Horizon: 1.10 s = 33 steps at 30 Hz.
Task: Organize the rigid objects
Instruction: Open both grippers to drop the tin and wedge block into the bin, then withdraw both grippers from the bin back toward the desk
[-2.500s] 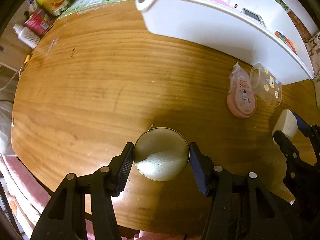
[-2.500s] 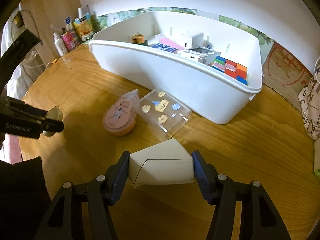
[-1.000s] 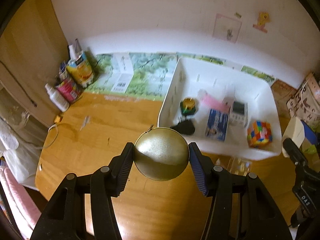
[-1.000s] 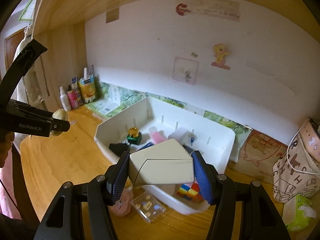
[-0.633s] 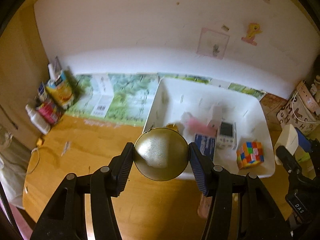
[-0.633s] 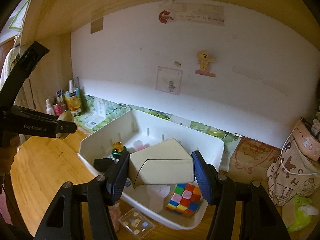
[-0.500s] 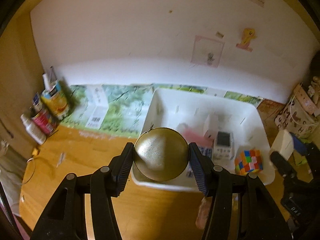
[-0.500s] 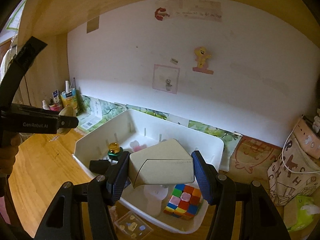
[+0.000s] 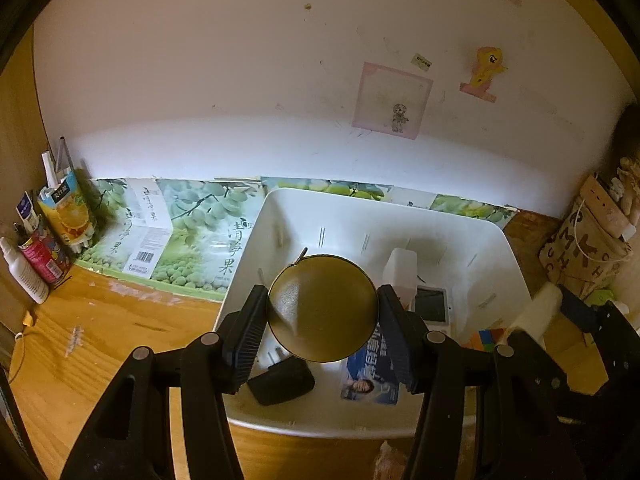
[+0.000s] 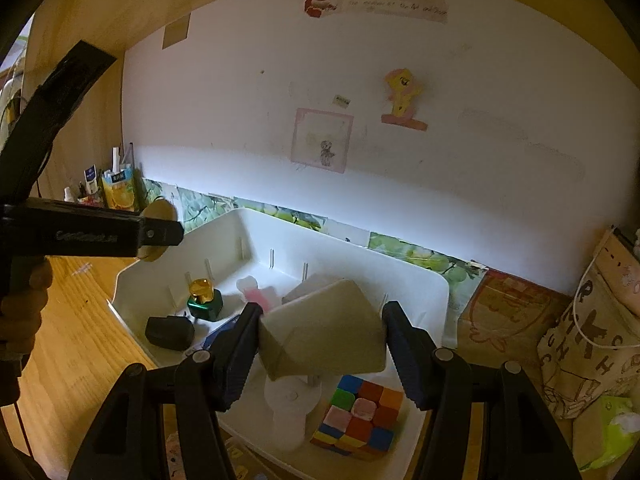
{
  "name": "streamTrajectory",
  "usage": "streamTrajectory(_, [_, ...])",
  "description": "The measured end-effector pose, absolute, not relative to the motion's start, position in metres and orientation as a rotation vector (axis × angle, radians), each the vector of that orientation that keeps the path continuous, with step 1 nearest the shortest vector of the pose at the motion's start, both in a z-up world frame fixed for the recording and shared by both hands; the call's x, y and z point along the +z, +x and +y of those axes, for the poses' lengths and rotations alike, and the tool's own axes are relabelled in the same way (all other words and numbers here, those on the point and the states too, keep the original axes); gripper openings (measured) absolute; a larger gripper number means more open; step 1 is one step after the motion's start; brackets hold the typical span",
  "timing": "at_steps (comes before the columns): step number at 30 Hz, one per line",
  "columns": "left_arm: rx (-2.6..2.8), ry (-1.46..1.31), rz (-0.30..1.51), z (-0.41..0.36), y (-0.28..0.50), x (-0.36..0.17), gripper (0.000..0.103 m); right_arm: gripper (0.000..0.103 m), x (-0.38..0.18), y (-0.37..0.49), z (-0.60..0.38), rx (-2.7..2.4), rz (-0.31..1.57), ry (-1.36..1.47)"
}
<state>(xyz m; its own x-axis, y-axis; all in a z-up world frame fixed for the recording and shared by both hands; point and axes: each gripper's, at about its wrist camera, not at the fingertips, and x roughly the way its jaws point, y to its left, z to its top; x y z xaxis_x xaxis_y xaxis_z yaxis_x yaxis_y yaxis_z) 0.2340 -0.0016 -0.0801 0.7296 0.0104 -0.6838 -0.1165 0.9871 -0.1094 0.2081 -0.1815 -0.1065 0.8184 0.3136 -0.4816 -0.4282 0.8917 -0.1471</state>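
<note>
We had the left gripper point(image 9: 323, 328) clamped on a round gold tin point(image 9: 322, 307), its pads pressing both sides, held in the air above the near left part of the white bin point(image 9: 496, 240). Our right gripper point(image 10: 320, 344) was closed on a pale angular box point(image 10: 324, 332), raised over the bin's near right end. Inside the bin lay a black adapter point(image 9: 282, 380), a blue booklet point(image 9: 372, 380), a colour cube point(image 10: 358, 414) and a small green bottle point(image 10: 205, 300). The bin stood on the wooden surface point(image 9: 100, 344).
</note>
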Motion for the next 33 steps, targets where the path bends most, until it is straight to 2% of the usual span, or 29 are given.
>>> streamTrajectory(8, [0.079,-0.179,0.736,0.002,0.241,-0.086,0.059,0.062,-0.113,0.211,-0.177,0.396,0.467,-0.269])
streamTrajectory(13, [0.041,-0.182,0.752,0.003,0.242,-0.086,0.061,0.072,-0.112,0.210,-0.177,0.387,0.459,-0.262])
streamTrajectory(16, [0.037,-0.177,0.747,0.001,0.240,-0.084,0.073,0.072,-0.112,0.210,-0.176,0.384,0.465,-0.273])
streamTrajectory(19, [0.027,-0.189,0.739,0.001,0.238,-0.080,0.079,0.076,-0.111,0.209,-0.175,0.382,0.463,-0.278])
streamTrajectory(20, [0.027,-0.187,0.734,0.000,0.236,-0.078,0.080,0.080,-0.110,0.208,-0.176,0.381,0.459,-0.278])
streamTrajectory(33, [0.062,-0.151,0.675,-0.006,0.210,-0.048,0.080,0.081,-0.089,0.186,-0.178,0.389,0.410,-0.286])
